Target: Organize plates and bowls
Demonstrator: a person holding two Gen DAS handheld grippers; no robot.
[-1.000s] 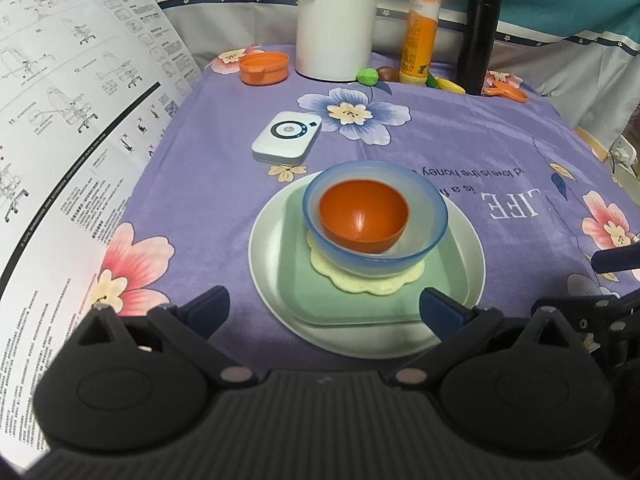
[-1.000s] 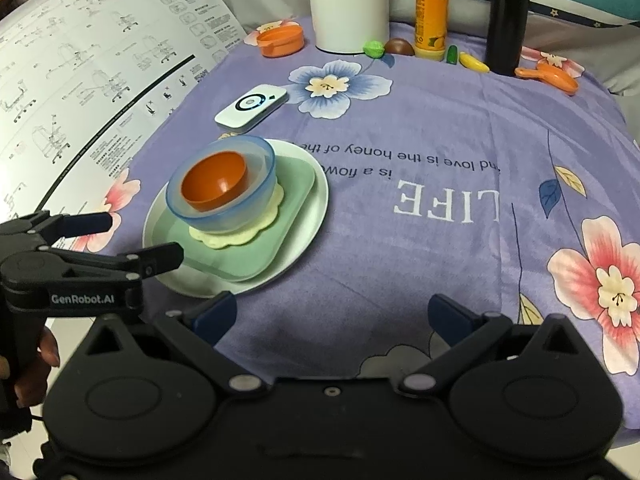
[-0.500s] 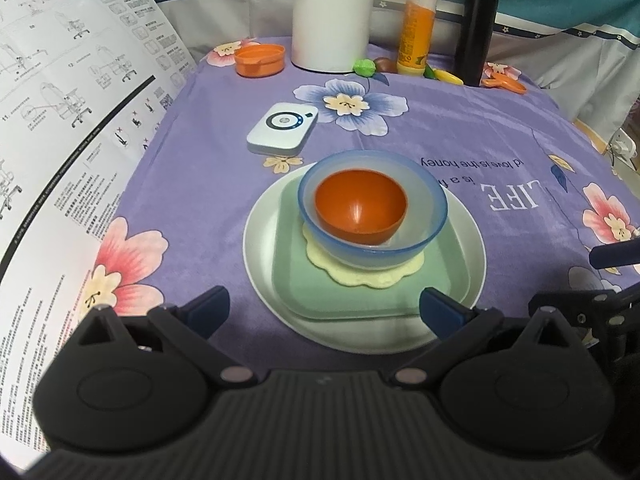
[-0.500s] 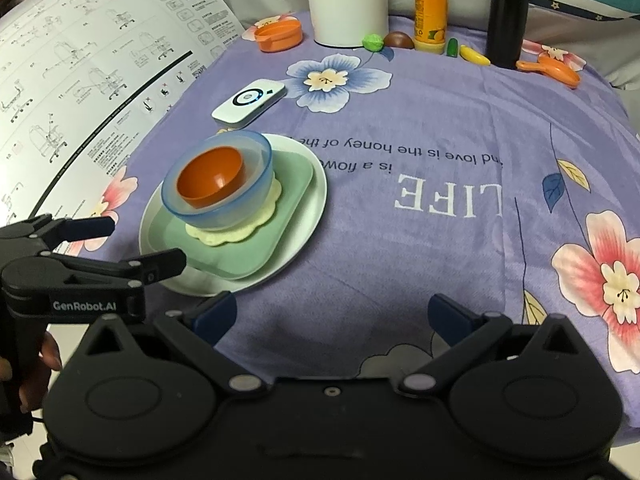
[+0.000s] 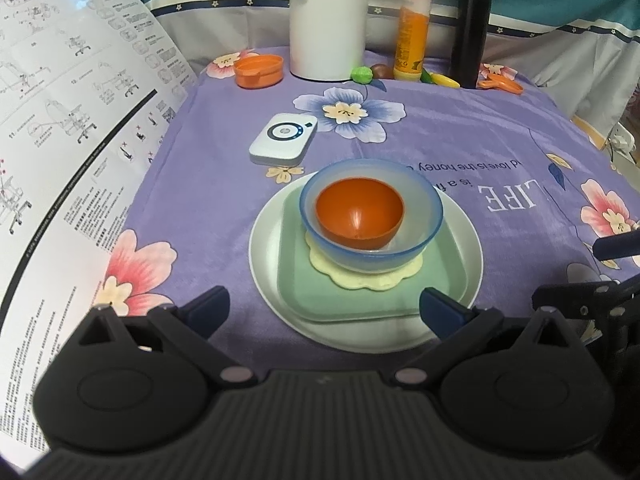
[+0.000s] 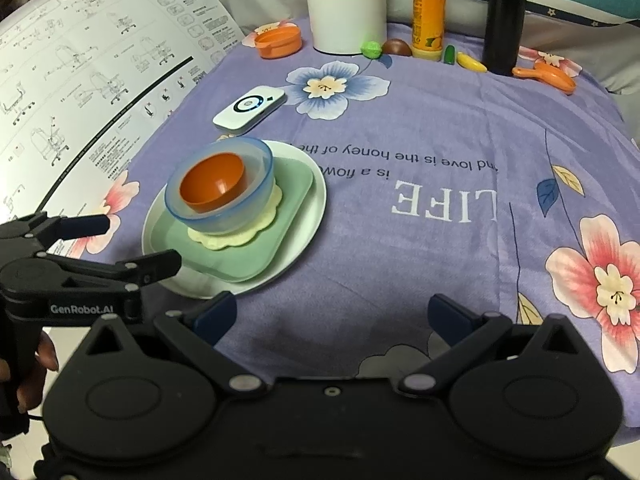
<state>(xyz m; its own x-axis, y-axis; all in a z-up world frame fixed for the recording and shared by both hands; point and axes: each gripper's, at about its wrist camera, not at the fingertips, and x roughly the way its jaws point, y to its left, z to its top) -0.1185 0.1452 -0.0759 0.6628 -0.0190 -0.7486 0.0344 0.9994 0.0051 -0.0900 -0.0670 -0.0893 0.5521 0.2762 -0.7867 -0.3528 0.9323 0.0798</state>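
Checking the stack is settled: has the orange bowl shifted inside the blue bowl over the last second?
No. The orange bowl sits nested in the blue bowl as before, both centred on the cream doily.

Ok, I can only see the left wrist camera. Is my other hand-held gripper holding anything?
Observer: No. The right hand-held gripper is open, and only the purple cloth lies between its fingers.
Operator: What's holding up the left hand-held gripper?
Observer: A person's hand is wrapped around its handle, low in the left corner of the right wrist view.
Operator: Is there any writing on it?
Observer: Yes, its side reads "GenRobot.AI" in white letters.
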